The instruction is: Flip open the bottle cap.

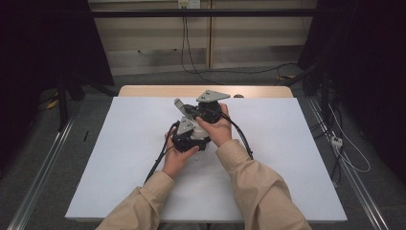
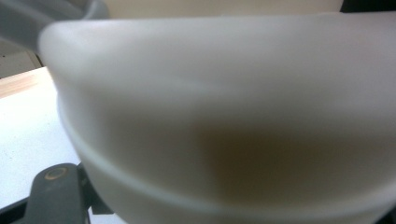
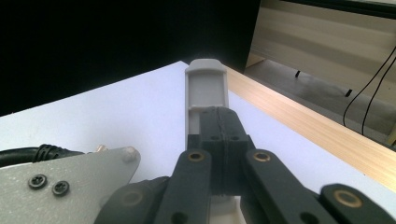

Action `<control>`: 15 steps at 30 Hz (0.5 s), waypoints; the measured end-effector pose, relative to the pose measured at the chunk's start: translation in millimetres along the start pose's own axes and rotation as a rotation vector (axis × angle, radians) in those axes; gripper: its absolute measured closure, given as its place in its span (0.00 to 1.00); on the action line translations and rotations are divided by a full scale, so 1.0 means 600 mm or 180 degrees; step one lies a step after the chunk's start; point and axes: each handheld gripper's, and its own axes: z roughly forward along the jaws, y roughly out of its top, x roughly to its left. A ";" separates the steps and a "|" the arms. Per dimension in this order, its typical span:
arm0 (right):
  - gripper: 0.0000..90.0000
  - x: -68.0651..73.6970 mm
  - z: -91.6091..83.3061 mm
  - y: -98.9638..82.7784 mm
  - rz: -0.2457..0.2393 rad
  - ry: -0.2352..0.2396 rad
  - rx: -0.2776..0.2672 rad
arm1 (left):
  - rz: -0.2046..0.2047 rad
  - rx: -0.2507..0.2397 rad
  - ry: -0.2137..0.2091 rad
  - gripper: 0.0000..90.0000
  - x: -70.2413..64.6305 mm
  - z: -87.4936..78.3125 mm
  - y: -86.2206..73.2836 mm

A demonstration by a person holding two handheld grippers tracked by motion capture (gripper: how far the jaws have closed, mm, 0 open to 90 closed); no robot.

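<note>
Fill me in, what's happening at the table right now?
A person holds both claws close together over the middle of the white table. The right claw is shut on the flat handle of a pale grey thing, apparently a scoop or small pan. The left claw is shut, right up against that thing's rounded pale bowl; whether it grips it I can't tell.
</note>
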 end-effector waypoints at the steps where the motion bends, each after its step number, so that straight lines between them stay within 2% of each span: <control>1: 1.00 0.000 0.001 0.000 0.0002 0.0003 0.0005 | -0.0005 -0.0003 -0.0002 0.21 0.000 0.000 0.000; 15: 1.00 -0.001 0.008 -0.003 0.0021 0.0029 0.0046 | 0.0012 0.0007 0.0002 0.21 -0.001 0.000 0.000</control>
